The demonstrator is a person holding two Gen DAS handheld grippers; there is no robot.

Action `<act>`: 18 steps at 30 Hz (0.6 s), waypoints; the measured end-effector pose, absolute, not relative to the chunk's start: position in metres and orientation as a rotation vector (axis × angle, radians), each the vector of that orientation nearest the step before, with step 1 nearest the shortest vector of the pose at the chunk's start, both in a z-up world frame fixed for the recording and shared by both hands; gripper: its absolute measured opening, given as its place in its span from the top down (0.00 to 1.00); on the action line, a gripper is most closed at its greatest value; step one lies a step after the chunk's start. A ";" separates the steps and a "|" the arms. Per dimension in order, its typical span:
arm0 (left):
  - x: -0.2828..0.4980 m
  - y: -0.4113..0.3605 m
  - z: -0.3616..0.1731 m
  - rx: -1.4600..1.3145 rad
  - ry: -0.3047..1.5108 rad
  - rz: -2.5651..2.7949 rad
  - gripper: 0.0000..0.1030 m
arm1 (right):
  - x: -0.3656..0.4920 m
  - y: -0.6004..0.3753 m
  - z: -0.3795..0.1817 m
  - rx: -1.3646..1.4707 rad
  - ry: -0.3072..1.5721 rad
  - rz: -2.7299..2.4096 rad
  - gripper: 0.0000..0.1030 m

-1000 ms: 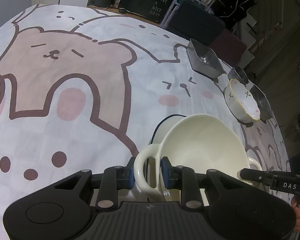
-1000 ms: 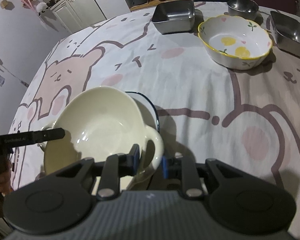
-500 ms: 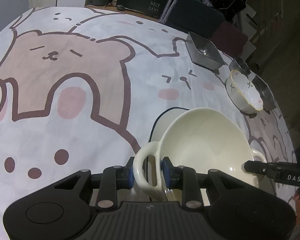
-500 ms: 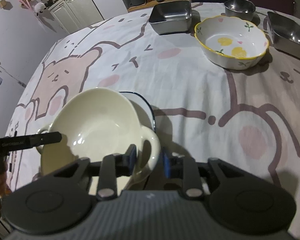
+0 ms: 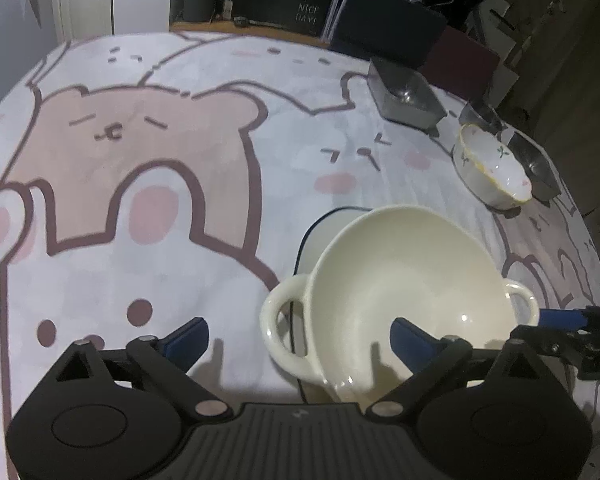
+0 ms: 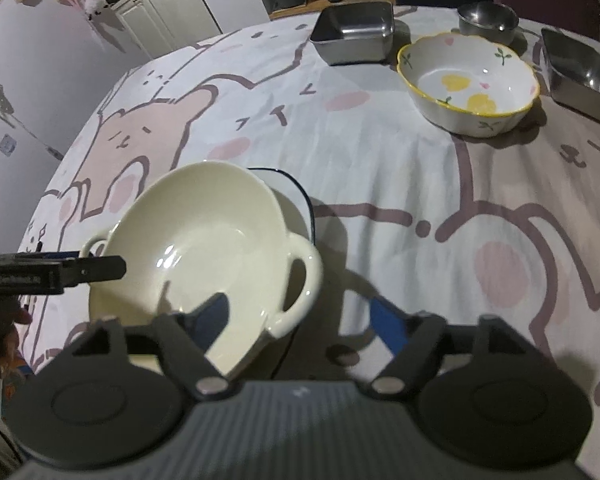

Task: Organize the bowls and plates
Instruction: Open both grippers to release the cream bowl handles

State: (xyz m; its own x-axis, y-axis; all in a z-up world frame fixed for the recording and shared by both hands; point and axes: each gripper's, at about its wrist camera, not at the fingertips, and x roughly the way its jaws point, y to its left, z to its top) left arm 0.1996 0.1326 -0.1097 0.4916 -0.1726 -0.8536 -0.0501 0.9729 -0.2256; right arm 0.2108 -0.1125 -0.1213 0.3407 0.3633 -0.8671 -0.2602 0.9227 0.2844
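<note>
On the bear-print tablecloth (image 5: 148, 184), a cream two-handled bowl (image 5: 404, 280) sits on a white plate with a dark rim (image 6: 296, 196). Both grippers flank it, jaws opening. The left gripper (image 5: 300, 338) straddles one loop handle, pads clear of it; the right gripper (image 6: 300, 316) spreads around the opposite handle, likewise free. Farther back stand a flower-painted bowl with a yellow rim (image 6: 468, 84), two square steel trays (image 6: 356, 32) and a small steel bowl (image 6: 488, 18).
</note>
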 end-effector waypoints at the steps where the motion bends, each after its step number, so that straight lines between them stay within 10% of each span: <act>1: 0.198 0.131 -0.105 -0.232 1.045 -0.075 0.03 | 0.209 -0.114 -0.118 0.099 1.144 0.409 0.13; 3: 0.196 0.125 -0.095 -0.228 1.019 -0.080 0.02 | 0.204 -0.117 -0.112 0.096 1.124 0.410 0.01; 18: 0.220 0.046 -0.040 -0.236 0.834 -0.130 0.00 | 0.191 -0.185 -0.061 0.123 0.895 0.329 0.00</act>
State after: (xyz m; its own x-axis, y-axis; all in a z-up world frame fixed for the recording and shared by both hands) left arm 0.2202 0.0457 -0.0404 0.6659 -0.2062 -0.7170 0.0214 0.9659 -0.2578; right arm 0.1910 -0.1854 -0.0611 0.5794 0.3319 -0.7444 -0.2302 0.9428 0.2411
